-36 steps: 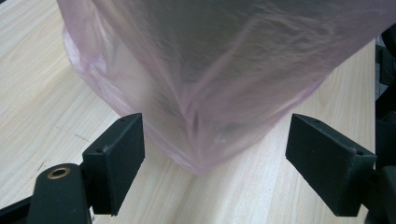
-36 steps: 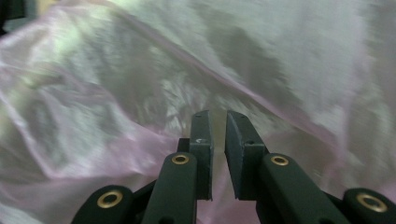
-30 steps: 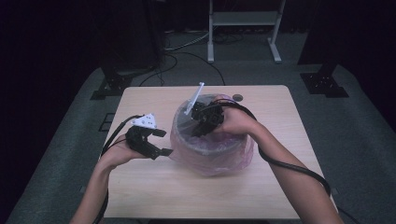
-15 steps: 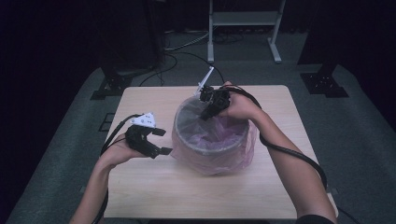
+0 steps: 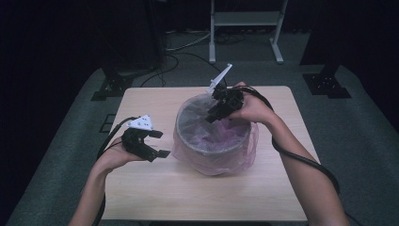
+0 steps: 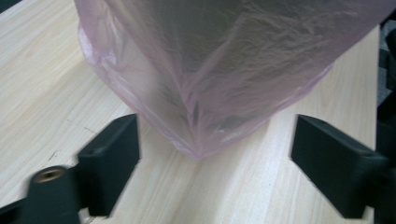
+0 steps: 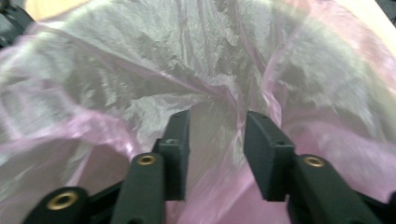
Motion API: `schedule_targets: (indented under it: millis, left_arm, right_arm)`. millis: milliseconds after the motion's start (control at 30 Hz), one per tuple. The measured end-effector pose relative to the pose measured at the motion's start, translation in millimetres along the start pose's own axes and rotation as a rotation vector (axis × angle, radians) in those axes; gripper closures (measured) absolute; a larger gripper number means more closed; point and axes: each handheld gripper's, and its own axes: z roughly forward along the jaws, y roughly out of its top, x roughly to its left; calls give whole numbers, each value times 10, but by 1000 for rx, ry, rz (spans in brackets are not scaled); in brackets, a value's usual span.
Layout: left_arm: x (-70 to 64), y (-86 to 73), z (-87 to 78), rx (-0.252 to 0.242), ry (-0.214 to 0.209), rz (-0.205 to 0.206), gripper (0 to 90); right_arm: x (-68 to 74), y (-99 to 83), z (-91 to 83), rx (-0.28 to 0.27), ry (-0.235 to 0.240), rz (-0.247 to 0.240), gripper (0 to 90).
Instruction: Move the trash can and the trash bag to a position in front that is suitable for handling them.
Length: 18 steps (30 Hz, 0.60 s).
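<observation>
Two tongs stand apart: right tongs (image 5: 214, 114) should pinch the pink liner (image 5: 214, 141) inside the bin (image 5: 207, 150) gently, while left tongs (image 5: 157, 143) steady outside.

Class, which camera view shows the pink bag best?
The high view: the whole pink bag shows lining the bin. The left gripper view shows its outer lower folds; the right gripper view shows its crinkled inside.

Bin (image 5: 211, 149): round grey container, upright on the table — just right of the left gripper (image 5: 151, 145).
Liner (image 5: 244, 155): thin pink plastic bag, crinkled, draped over the rim — the right gripper (image 5: 211, 117) inside its mouth.
</observation>
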Motion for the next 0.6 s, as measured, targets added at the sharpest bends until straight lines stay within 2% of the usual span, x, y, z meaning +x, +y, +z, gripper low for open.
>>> schedule_targets:
  millis: [33,67,167,200,267,367,400,467,500,600]
  left_arm:
    - [0,0,0,0,0,0,120]
    - [16,-1,19,-5,-21,-7,120]
    - [18,4,48,5,-11,-6,97]
    - [13,19,62,5,-14,-2,97]
    - [6,35,73,7,-14,3,97]
    - [9,45,75,9,-11,2,97]
    - [12,46,76,9,-10,1,97]
    - [24,50,84,14,-7,-3,97]
    - [24,50,84,14,-7,-3,97]
    - [41,44,88,16,-7,-2,97]
  right_arm:
    - [0,0,0,0,0,0,579]
    - [-4,-57,-87,-21,1,4,535]
    - [-22,-118,-169,-42,5,13,509]
    - [-47,-181,-243,-53,19,31,491]
    - [-65,-234,-302,-62,17,43,472]
    - [-73,-272,-344,-71,19,47,468]
    - [-65,-292,-368,-67,13,36,471]
    - [-51,-308,-376,-21,-23,24,551]
    - [-51,-308,-376,-21,-23,24,551]
    - [-125,-297,-264,26,-53,43,591]
